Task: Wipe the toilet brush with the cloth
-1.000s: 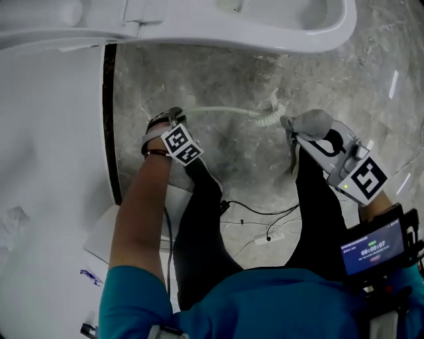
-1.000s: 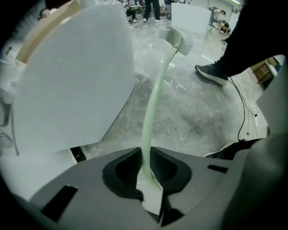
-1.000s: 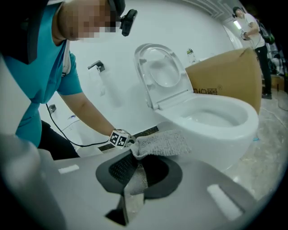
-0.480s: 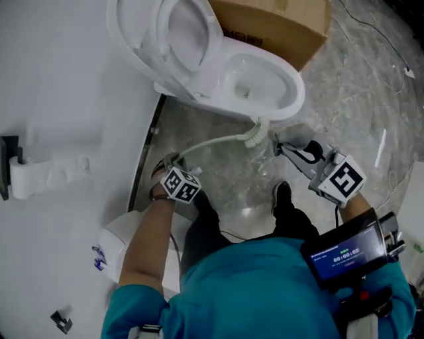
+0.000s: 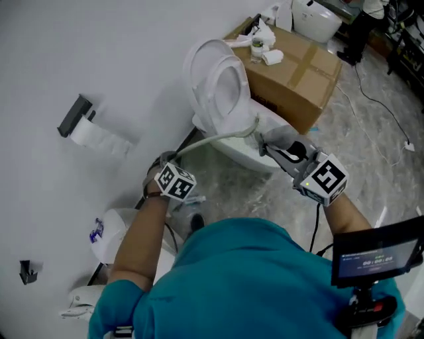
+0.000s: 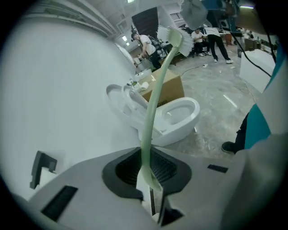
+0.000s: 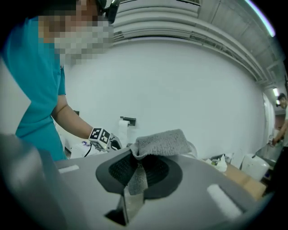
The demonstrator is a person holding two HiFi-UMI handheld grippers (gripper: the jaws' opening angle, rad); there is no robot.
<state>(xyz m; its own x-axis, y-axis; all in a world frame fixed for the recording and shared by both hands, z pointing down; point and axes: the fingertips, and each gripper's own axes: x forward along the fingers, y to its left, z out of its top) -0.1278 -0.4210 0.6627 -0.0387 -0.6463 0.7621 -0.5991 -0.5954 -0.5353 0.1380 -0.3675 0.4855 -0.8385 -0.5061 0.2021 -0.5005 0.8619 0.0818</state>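
The toilet brush has a pale green handle (image 5: 212,139) and white bristles (image 6: 173,38). My left gripper (image 5: 169,161) is shut on the handle's lower end (image 6: 148,170), and the brush slants up and to the right toward the toilet. A grey cloth (image 5: 279,139) is pinched in my right gripper (image 5: 275,152). It bunches above the jaws in the right gripper view (image 7: 162,143). The cloth (image 6: 193,13) sits right beside the bristle head and seems to touch it.
A white toilet (image 5: 225,93) with its lid raised stands against the wall. Behind it is a cardboard box (image 5: 305,73) with small items on top. A toilet-paper roll (image 5: 99,139) hangs on the wall at left. A white container (image 5: 112,232) sits on the floor by the wall.
Both grippers have risen from near the floor to in front of the toilet, carrying brush and cloth. The head view has swung up, now showing the toilet, box and wall.
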